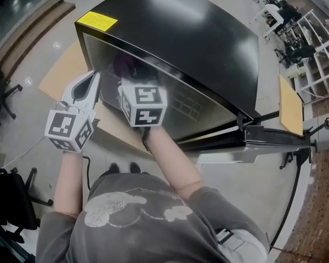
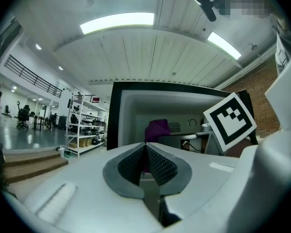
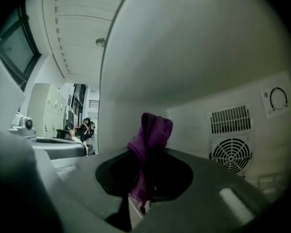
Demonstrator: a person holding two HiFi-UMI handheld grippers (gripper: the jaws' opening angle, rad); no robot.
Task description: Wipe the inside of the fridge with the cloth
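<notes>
Well inside fridge (image 3: 208,57), cloth (image 3: 153,127) in right gripper (image 3: 144,154)

I see the purple cloth (image 3: 153,135) pinched between my right claw's (image 3: 144,178) jaws, bunched, its crumpled top standing above them. The black fridge (image 1: 197,43) is open; its white inside seems to surround the claw.

We see the right gripper (image 3: 144,171) inside the fridge (image 3: 184,57), its jaws pressed together on a purple cloth (image 3: 150,135) that stands up between them. On the pale back wall are a slotted vent (image 3: 228,119), a round fan grille (image 3: 231,155) and a dial (image 3: 278,100). Through the opening at left, a person (image 3: 83,128) sits far away.
</notes>
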